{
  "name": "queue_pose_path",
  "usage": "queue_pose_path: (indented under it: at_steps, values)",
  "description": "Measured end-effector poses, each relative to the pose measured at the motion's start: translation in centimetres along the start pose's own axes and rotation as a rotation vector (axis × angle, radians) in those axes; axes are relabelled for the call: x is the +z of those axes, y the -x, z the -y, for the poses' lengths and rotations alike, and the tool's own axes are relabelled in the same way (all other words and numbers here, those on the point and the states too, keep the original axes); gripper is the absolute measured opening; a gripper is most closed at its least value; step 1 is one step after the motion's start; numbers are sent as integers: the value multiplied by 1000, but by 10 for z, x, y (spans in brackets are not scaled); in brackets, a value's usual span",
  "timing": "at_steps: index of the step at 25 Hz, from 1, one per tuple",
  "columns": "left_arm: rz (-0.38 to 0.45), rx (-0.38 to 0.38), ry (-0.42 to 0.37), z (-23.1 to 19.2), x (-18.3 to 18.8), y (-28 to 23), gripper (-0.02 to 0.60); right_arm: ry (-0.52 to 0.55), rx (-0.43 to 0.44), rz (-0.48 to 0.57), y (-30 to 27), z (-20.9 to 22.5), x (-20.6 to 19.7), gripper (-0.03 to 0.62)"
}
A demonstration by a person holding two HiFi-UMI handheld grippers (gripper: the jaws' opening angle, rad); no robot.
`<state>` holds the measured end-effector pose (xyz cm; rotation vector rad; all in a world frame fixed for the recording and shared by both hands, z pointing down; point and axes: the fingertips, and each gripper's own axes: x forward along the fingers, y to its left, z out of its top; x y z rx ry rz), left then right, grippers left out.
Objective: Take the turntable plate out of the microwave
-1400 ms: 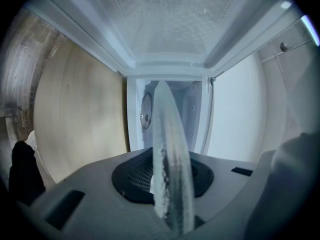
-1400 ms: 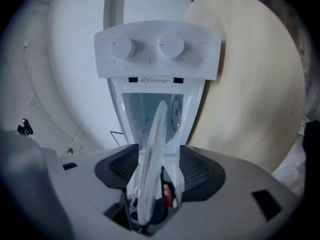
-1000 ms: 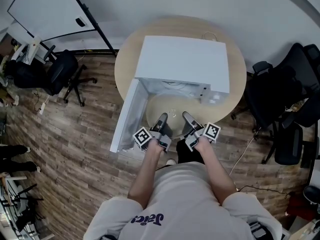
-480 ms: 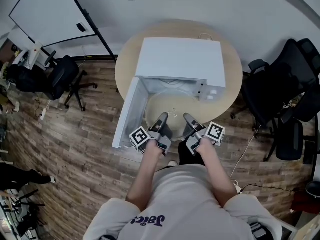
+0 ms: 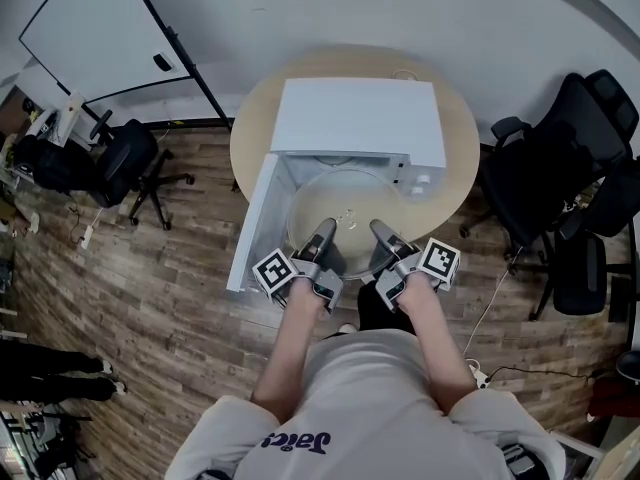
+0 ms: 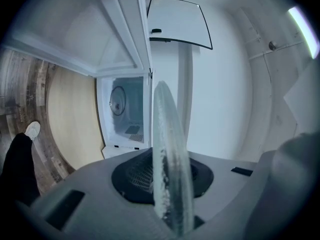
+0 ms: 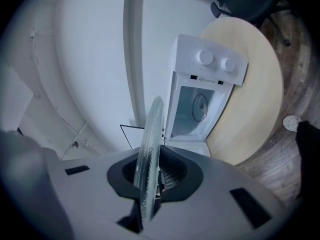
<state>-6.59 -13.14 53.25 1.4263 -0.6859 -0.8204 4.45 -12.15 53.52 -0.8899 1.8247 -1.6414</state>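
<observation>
The clear glass turntable plate [image 5: 345, 213] hangs level in front of the white microwave's [image 5: 360, 118] open cavity, outside it. My left gripper [image 5: 322, 238] is shut on the plate's near-left rim and my right gripper [image 5: 384, 238] on its near-right rim. In the left gripper view the plate [image 6: 167, 149] shows edge-on between the pads of the left gripper [image 6: 169, 194], with the empty cavity [image 6: 125, 114] behind. In the right gripper view the plate's edge [image 7: 150, 149] runs between the pads of the right gripper [image 7: 149, 194], and the microwave [image 7: 202, 101] stands beyond.
The microwave sits on a round wooden table [image 5: 470, 158]; its door [image 5: 255, 228] swings open to the left. Black office chairs stand at the right [image 5: 560, 188] and left [image 5: 120, 148]. A whiteboard [image 5: 100, 38] leans at the back left. The floor is wood planks.
Both grippers have risen toward the camera with the plate between them; the plate now looks larger and covers more of the microwave's opening.
</observation>
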Motion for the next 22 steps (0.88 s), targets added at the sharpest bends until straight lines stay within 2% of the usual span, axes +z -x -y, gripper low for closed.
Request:
queue_pose_path:
  at_steps: [9,22]
  values:
    - [3,-33,2,16,5,1,78,61,6,-5,-5,-18,-1,38]
    - [-9,-34,12,12,10,-4,78,87,-11,4,-9,-13,2,40]
